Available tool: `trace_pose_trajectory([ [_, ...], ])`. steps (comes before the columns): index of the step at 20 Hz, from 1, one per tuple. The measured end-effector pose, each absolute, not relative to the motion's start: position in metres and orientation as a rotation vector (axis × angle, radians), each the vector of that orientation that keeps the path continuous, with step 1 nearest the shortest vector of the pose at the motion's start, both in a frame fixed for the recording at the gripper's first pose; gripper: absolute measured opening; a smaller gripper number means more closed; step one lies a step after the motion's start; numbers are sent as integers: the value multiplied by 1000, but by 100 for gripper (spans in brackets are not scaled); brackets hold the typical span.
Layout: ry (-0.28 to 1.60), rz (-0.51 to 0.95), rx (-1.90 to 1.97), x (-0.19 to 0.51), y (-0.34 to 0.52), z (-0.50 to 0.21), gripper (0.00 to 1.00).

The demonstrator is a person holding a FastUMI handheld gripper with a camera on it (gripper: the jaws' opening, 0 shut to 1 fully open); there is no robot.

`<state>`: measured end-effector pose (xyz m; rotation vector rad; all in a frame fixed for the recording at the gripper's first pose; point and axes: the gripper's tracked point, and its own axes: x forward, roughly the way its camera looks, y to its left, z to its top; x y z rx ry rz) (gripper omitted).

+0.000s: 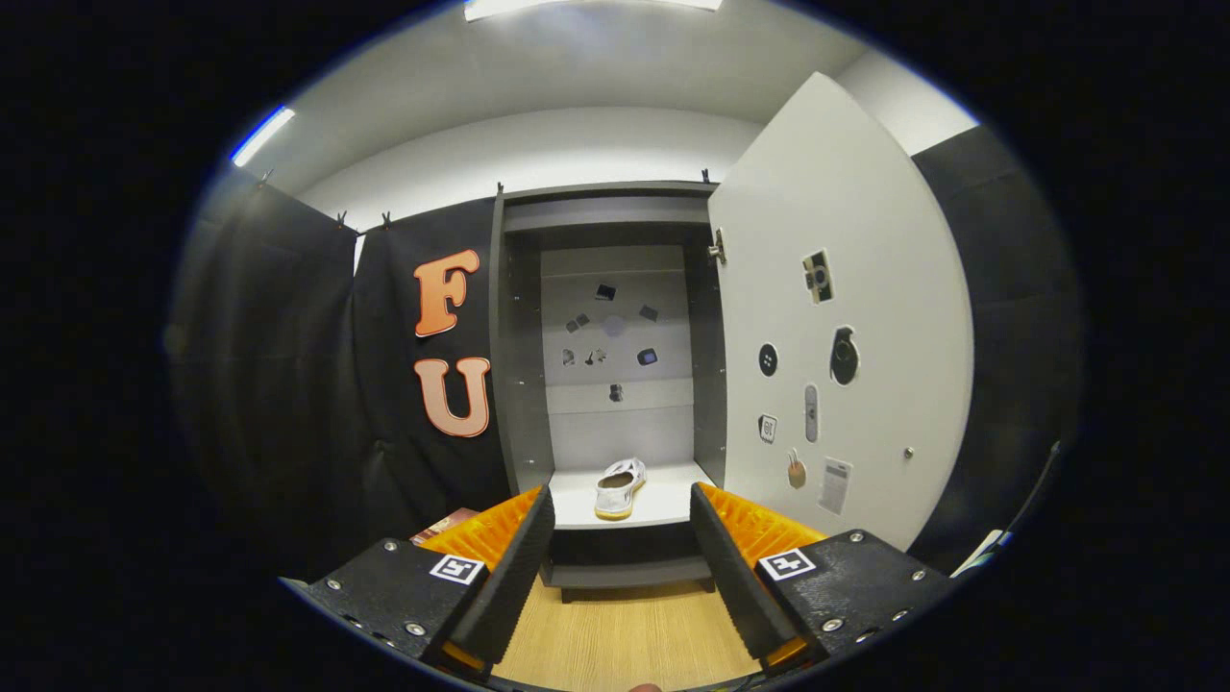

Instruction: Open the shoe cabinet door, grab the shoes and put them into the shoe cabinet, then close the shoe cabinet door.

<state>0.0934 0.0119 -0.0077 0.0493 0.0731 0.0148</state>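
Gripper view gives us the white slip-on shoe (619,488) first: it sits on the pale lower shelf (663,509) of the shoe cabinet (519,384), toe pointing inward, heel opening toward us, tan sole edge just visible; it lies beyond the fingertips and apart from them, seen between the two fingers. We judge the placing step done for this shoe, since it rests inside and nothing is held; our gripper (621,524) has its fingers spread wide with only open air and the wooden floor (625,634) between them. The cabinet door (846,327) stands swung open to the right, its inner face toward us; so the step in hand looks like the turn toward closing, unless another shoe remains to be fetched, which we cannot tell from here. The next move, as we judge it, calls for reaching the door's free edge or the small knob (907,452) and pushing it across on its hinge (717,248) without clipping the shoe.

Materials: the shoe looks soft, canvas or knit, low and rounded; the cabinet is matt grey board with flat, square-edged panels and rows of shelf-pin holes in its side walls; the door is a smooth white slab carrying several small stickers (818,277); more small stickers dot the cabinet's back panel (615,327); the floor shows light wood grain; black cloth (288,384) hangs to the left in loose folds.
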Motion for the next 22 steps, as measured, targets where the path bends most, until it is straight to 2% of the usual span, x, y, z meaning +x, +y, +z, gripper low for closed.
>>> trace_pose_trajectory([
  [7,74,-53,71,46,-34,-10,93],
  [14,55,-177,60,17,-134,-5,93],
  [18,60,-223,66,20,-200,-11,93],
  [22,82,-172,97,50,-232,-27,94],
])
